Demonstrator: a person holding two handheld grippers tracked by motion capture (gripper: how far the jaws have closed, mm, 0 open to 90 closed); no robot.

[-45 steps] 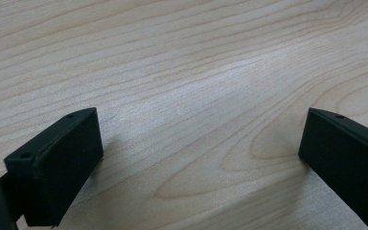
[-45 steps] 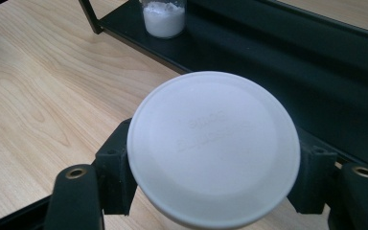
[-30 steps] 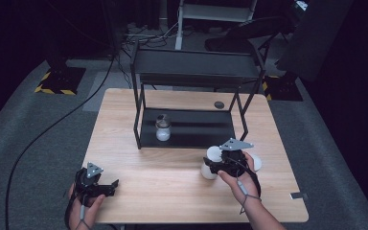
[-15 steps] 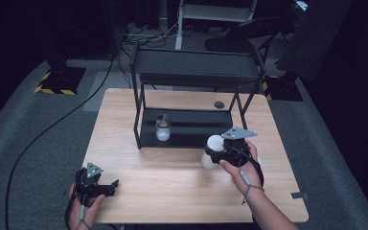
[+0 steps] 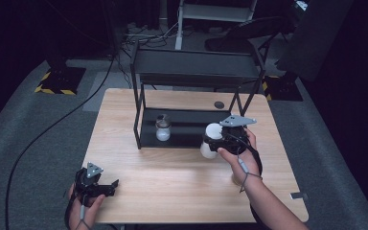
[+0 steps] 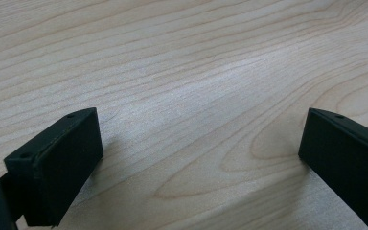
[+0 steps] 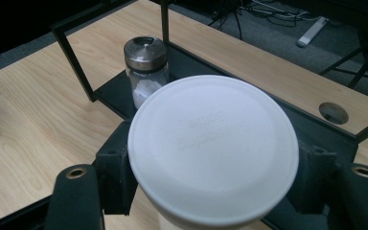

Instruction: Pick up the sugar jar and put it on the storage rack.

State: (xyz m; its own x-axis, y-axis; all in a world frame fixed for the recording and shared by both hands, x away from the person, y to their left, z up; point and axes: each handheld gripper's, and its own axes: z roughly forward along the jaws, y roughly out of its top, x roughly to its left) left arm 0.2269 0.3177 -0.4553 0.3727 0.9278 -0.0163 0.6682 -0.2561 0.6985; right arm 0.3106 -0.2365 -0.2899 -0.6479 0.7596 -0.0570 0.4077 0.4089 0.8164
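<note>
**White bottle gripped at front edge of black rack**

A pale wooden worktop (image 5: 172,182) is sitting on grey carpet, carrying a black two-tier metal rack (image 5: 196,67) toward its far side. A person's right hand is holding the right claw (image 5: 215,141) just in front of the rack's lower shelf, near its right end. The claw's jaws are pressing against both sides of a white round-lidded bottle (image 5: 211,139), which is standing upright between them and hanging just above the worktop at the shelf's front edge. In the right gripper view the bottle's (image 7: 213,148) broad white lid is facing the camera, with the black pads (image 7: 115,172) bearing on it from either side. Behind it, on the lower shelf toward the left, a small glass jar (image 5: 162,128) with a metal cap and white contents is standing upright, well apart from the bottle. The left claw (image 5: 106,186) is resting low at the worktop's near left corner, held in the person's left hand; its jaws are standing wide apart over bare wood, gripping nothing. A small dark round hole (image 5: 219,104) is showing in the worktop behind the rack.
</note>
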